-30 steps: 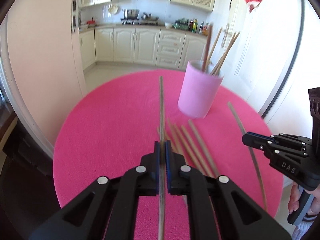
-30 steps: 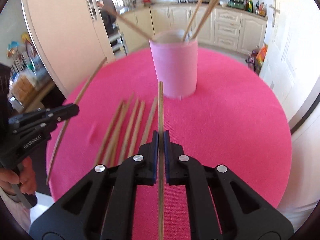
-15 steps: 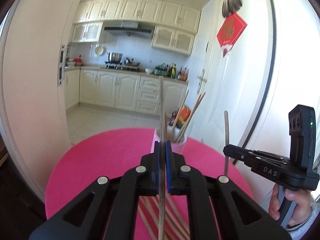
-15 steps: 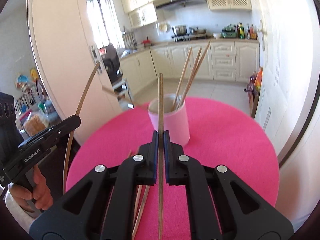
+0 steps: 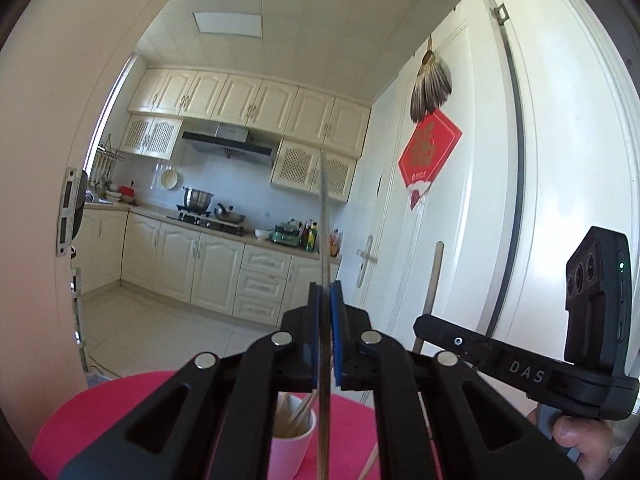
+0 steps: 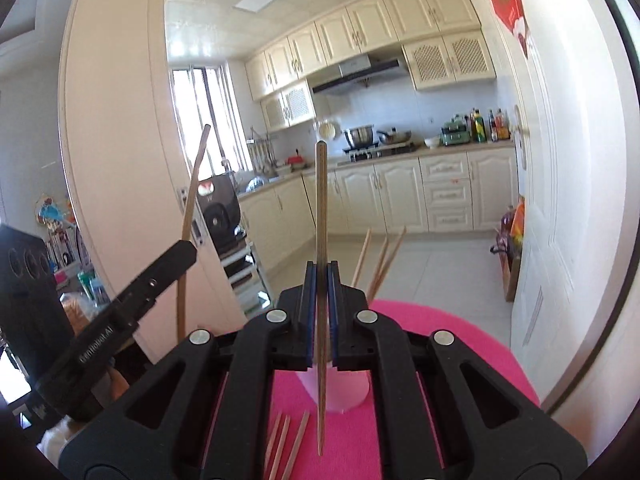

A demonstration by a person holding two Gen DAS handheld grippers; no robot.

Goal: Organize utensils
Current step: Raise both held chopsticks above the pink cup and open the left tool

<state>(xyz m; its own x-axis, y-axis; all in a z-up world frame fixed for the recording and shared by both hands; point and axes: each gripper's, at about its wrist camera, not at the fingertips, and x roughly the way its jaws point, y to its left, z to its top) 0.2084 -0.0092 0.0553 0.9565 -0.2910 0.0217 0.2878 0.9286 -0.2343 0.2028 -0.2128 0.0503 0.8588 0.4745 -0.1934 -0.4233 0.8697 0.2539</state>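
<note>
My left gripper (image 5: 325,296) is shut on a wooden chopstick (image 5: 323,216) held upright, its lower end above the pink cup (image 5: 290,446), which holds several chopsticks. My right gripper (image 6: 321,276) is shut on another chopstick (image 6: 320,200), also upright, in front of the pink cup (image 6: 344,394). Each gripper shows in the other's view: the right one (image 5: 424,322) with its chopstick (image 5: 434,276), the left one (image 6: 188,250) with its chopstick (image 6: 192,204). Several loose chopsticks (image 6: 286,440) lie on the pink tablecloth (image 6: 460,340).
The round table's pink cloth (image 5: 100,408) ends close behind the cup. A white door (image 5: 460,220) stands to the right, a wall (image 6: 120,160) to the left. Kitchen cabinets (image 6: 420,196) lie beyond.
Both grippers have lifted and tilted up, turning their chopsticks from flat over the table to upright. The left gripper has moved over the cup.
</note>
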